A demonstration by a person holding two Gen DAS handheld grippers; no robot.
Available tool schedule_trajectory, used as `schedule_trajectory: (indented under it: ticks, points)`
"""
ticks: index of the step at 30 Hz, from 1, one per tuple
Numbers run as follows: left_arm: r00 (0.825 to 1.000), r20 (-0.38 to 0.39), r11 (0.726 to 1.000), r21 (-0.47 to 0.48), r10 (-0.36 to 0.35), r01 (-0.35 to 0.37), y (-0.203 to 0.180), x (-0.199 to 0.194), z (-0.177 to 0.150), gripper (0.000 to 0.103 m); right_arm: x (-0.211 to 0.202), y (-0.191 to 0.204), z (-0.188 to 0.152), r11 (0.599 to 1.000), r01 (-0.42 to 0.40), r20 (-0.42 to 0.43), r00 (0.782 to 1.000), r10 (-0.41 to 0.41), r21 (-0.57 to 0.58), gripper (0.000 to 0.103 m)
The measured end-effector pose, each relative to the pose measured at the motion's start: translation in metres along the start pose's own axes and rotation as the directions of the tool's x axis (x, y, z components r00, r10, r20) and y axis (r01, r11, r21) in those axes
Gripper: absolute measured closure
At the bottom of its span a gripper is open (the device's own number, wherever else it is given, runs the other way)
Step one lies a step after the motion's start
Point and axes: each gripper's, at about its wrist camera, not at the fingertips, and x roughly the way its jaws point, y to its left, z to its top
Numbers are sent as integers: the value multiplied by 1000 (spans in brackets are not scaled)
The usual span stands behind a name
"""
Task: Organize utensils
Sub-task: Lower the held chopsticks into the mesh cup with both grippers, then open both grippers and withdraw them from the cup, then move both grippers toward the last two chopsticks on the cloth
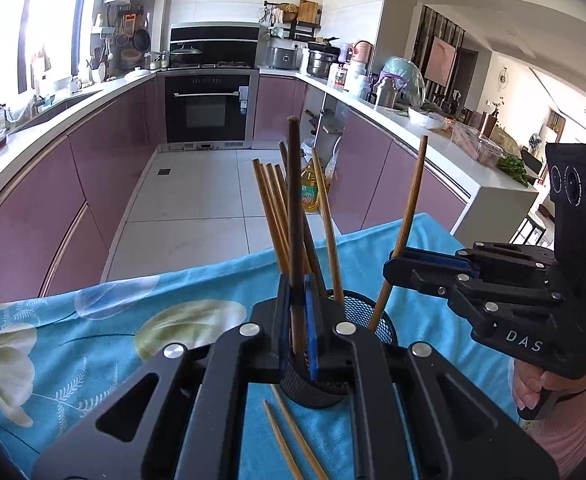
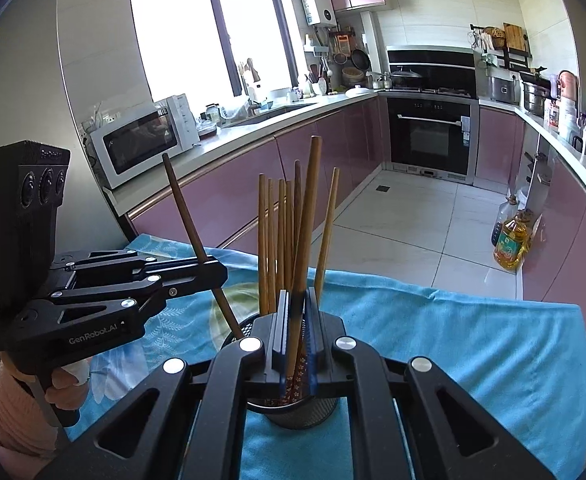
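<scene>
The left claw [image 1: 299, 320] is clamped on a dark brown chopstick [image 1: 295, 216], whose lower end drops behind the claw's own frame, so its tip cannot be seen; it appears to reach into the black mesh holder [image 1: 377, 320]. The right claw [image 2: 296, 312] is closed on a lighter chopstick [image 2: 307, 220] with a dark band and a patterned lower part, its tip likewise lost inside the holder [image 2: 301, 416].

The holder stands on the bench under a blue floral cloth [image 1: 93, 344], and each wrist view shows only part of its rim and wall. Several more bamboo chopsticks [image 2: 273, 240] stand upright in it, their bases hidden. Two loose chopsticks [image 1: 289, 436] lie on the cloth just before the holder, running out of the lower edge of the left view. A hand [image 2: 67, 388] in a pink sleeve grips the left handle, mostly cut off at the frame edge.
</scene>
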Motion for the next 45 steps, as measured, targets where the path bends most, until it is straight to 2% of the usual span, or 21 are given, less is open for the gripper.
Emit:
schedule_trajectory:
  ticks: [9, 13, 16, 22, 24, 29, 34, 37, 45]
  points:
    - [1000, -5, 999, -29, 20, -20, 11, 17, -5, 88, 9, -3, 1, 1000, 2, 10, 1000, -3, 30, 95]
    - [999, 7, 998, -43, 43, -43, 16, 14, -14, 71, 8, -4, -3, 999, 2, 10, 1000, -3, 34, 95]
    - [998, 19, 997, -51, 53, -52, 18, 9, -21, 69, 6, -3, -7, 999, 0, 10, 1000, 0, 37, 94]
    - [995, 45, 996, -45, 84, -82, 20, -7, -39, 61, -3, 4, -15, 999, -18, 23, 1000, 17, 31, 83]
    - [994, 54, 995, -45, 91, -89, 21, -13, -45, 58, -9, 8, -18, 999, -23, 36, 999, 22, 25, 70]
    - [992, 66, 994, -25, 106, -104, 20, -30, -66, 53, -28, 23, -34, 998, -66, 57, 996, 67, -10, 68]
    - [992, 23, 993, -1, 121, -121, 20, -34, -98, 52, -31, 41, -58, 993, -114, 13, 993, 114, -36, 64]
    - [993, -27, 993, -12, 116, -116, 23, -30, -118, 52, -21, 50, -75, 993, -114, -39, 993, 113, -43, 64]
    - [982, -152, 992, -31, 115, -121, 26, -8, -167, 52, 7, 49, -109, 991, -126, -142, 981, 129, 36, 64]
